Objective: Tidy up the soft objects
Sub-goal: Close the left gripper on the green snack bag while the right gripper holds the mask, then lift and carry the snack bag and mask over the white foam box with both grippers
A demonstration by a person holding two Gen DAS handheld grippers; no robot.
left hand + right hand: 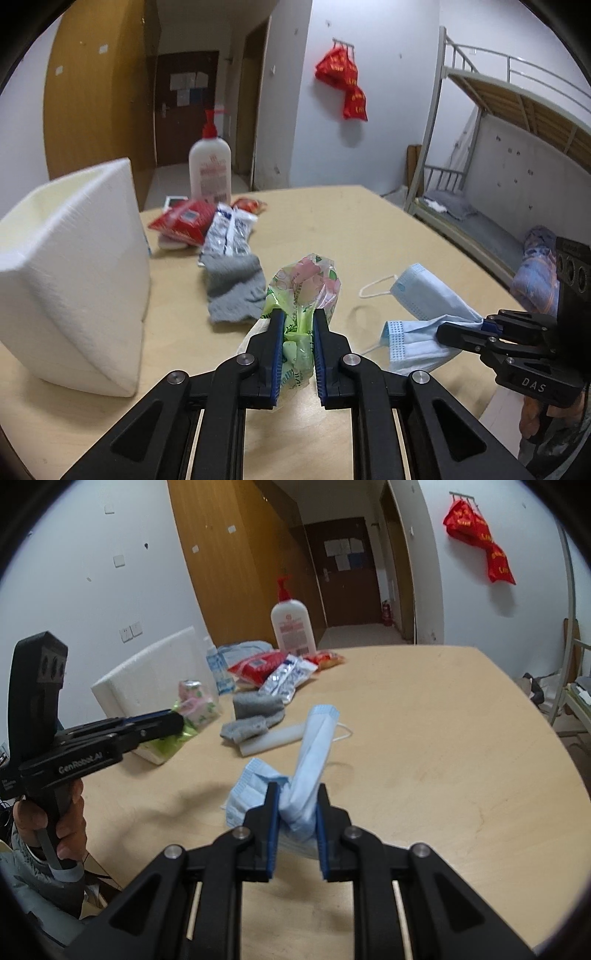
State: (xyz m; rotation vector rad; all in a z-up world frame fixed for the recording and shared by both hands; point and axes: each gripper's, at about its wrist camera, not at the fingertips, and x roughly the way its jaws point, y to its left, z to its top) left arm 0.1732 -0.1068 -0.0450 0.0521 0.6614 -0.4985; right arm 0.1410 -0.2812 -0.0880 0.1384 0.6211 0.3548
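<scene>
A: Fig. shows two grips at once. L gripper [298, 314] has its jaws pinched in on the green pack [303, 291], a soft floral plastic packet. The pack stands up between the pads, w/ its lower end trailing toward the table [388, 229]. R gripper [295, 788] is nearly closed on a blue mask [310, 746]. A second mask [247, 786] is bunched at that claw w/ it.

B: Where do the soft things sit?

A: Both are at the near edge, front-centre. Behind them lie the grey sock [236, 288], then a silver pouch [229, 230] and red pouch [183, 221], then the pump bottle [209, 166] at the far rim.

B: How to do this step well?

A: Judged as the lift-and-carry stage. Film crushes easily, so keep the L squeeze light but steady. Raise it straight until the tail clears the top. On the R, watch the ear loop [343, 733]. It dangles and could snag the sock or the white tube [269, 740].

B: Room to move?

A: Right half of the table is bare and gives wide clearance. The left is tighter. The white box [74, 266] stands close beside the L claw, open top up. If that's the bin, approach from above, not sideways. The two claws are near each other, so stagger them.
</scene>
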